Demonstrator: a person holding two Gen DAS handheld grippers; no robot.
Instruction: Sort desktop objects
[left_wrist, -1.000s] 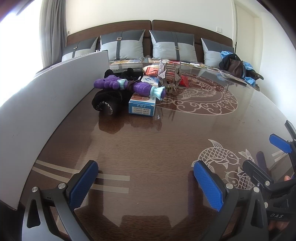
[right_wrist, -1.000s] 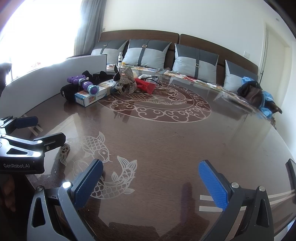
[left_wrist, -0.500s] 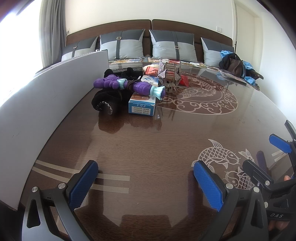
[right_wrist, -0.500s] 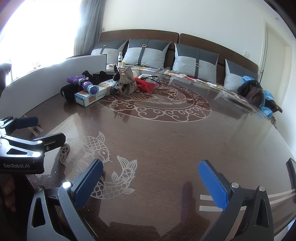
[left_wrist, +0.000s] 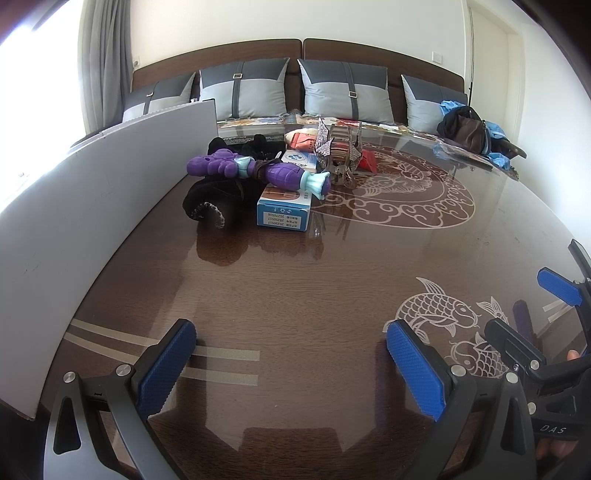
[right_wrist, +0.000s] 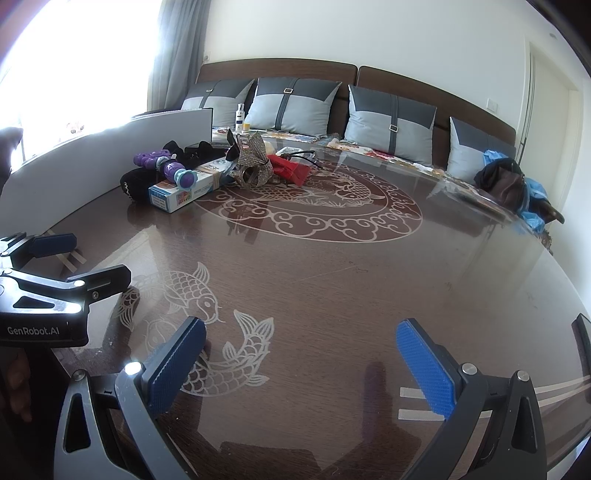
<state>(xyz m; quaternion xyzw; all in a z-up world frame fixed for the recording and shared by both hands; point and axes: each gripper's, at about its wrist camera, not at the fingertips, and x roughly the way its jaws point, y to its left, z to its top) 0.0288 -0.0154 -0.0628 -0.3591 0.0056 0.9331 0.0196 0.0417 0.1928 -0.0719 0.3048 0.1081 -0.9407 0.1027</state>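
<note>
- Nothing has moved since the earlier frames — both grippers and every object sit as they did.
- Along the left edge, a white board (left_wrist: 92, 206) stands upright on the counter (left_wrist: 295, 288).
- Beside it lies a black plush (left_wrist: 210, 199), touching a blue-and-white box (left_wrist: 282, 212); a purple toy (left_wrist: 258, 171) rests across both.
- Just right of these stands a glittery mask (left_wrist: 338, 155), with a red pouch (left_wrist: 367, 160) behind it.
- Left gripper (left_wrist: 288, 354) hovers low over bare wood, well apart from the pile — jaws wide, holding nothing.
- Right gripper (right_wrist: 301, 356) hovers over the fish inlay, jaws wide and empty too.
</note>
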